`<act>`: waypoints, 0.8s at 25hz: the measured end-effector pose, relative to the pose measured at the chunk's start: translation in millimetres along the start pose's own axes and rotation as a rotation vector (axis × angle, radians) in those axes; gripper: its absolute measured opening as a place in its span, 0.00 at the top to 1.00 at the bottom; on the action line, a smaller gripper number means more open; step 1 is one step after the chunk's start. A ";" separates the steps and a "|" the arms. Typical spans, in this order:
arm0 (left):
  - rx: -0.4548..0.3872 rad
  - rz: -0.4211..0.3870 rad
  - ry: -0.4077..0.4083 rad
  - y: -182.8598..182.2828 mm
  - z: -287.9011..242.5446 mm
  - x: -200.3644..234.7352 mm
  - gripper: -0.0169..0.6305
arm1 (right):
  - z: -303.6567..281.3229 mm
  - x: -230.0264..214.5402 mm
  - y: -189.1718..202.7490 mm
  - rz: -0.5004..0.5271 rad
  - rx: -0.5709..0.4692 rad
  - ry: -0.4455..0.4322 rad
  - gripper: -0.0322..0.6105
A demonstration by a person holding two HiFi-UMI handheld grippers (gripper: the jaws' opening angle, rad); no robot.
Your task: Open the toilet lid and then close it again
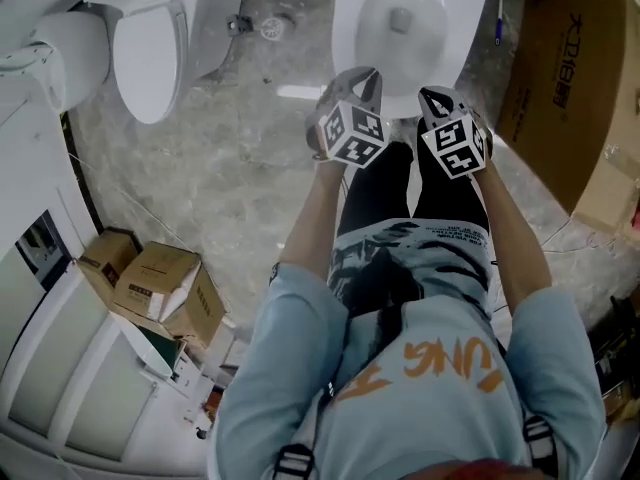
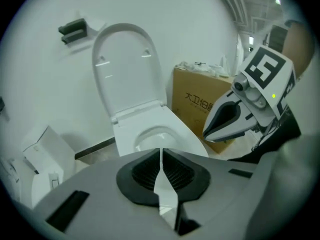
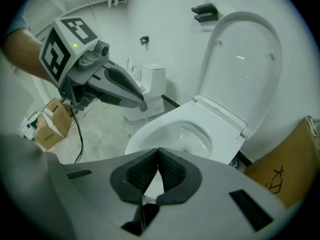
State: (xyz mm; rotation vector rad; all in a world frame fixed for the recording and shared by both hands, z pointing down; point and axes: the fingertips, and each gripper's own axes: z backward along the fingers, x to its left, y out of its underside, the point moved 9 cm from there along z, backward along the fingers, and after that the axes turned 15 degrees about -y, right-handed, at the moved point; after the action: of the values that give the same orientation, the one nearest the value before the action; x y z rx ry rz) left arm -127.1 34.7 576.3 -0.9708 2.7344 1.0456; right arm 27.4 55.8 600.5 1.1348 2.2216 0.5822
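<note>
Left gripper view looks along the left hand-held gripper [image 2: 161, 152], whose ribbed black pads are pressed together with nothing caught between them. The right hand-held gripper [image 3: 158, 152] is the same, pads touching and empty. Both are held up in front of the toilet [image 2: 186, 134], side by side and a little apart, touching no part of it and pointing down toward the bowl.

Beyond the jaws the lid [image 2: 127, 66] already stands raised, upright or leaning slightly back toward the white wall [image 2: 200, 29], with its hinge [image 2: 139, 112] at the rear of the bowl. So the opening half looks done and the closing is what remains.

The lid looks like a thin moulded shell: stiff, fairly light, and glossy enough to slip under smooth pads. The best hold is probably its rounded top edge, farthest from the hinge, where a small pull tips it forward. Pinching that edge would call for the jaws to part first. Otherwise closed tips could hook behind it and nudge it. Once past upright it will likely want to fall by its own weight, so it should be eased down rather than dropped.

A cardboard box [image 2: 196, 101] stands just beside the toilet.
</note>
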 end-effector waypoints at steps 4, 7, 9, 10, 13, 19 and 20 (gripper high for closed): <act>-0.053 -0.068 -0.093 -35.7 25.6 24.5 0.93 | 34.1 -11.1 -31.9 -0.039 -0.089 0.045 0.93; -0.094 -0.091 -0.129 -62.0 46.2 36.0 0.93 | 61.6 -17.0 -52.0 -0.068 -0.146 0.082 0.93; -0.131 -0.088 -0.148 -84.5 57.4 45.9 0.93 | 81.9 -25.3 -68.3 -0.073 -0.182 0.119 0.93; -0.155 -0.090 -0.161 -97.7 60.7 52.7 0.93 | 91.6 -32.3 -78.0 -0.069 -0.203 0.143 0.93; -0.228 -0.090 -0.196 -138.5 65.8 72.0 0.93 | 119.6 -57.5 -103.2 -0.043 -0.266 0.216 0.93; -0.358 -0.077 -0.272 -226.4 74.3 103.1 0.93 | 180.8 -106.5 -149.9 0.000 -0.363 0.339 0.93; -0.370 -0.077 -0.286 -241.2 74.9 107.9 0.93 | 190.7 -114.4 -158.0 0.008 -0.385 0.355 0.93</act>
State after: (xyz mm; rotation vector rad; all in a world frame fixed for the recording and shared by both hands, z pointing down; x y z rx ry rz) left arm -86.5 -115.1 349.7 -0.8728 2.3039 1.5749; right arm 116.0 -102.5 396.7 0.8920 2.2512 1.2341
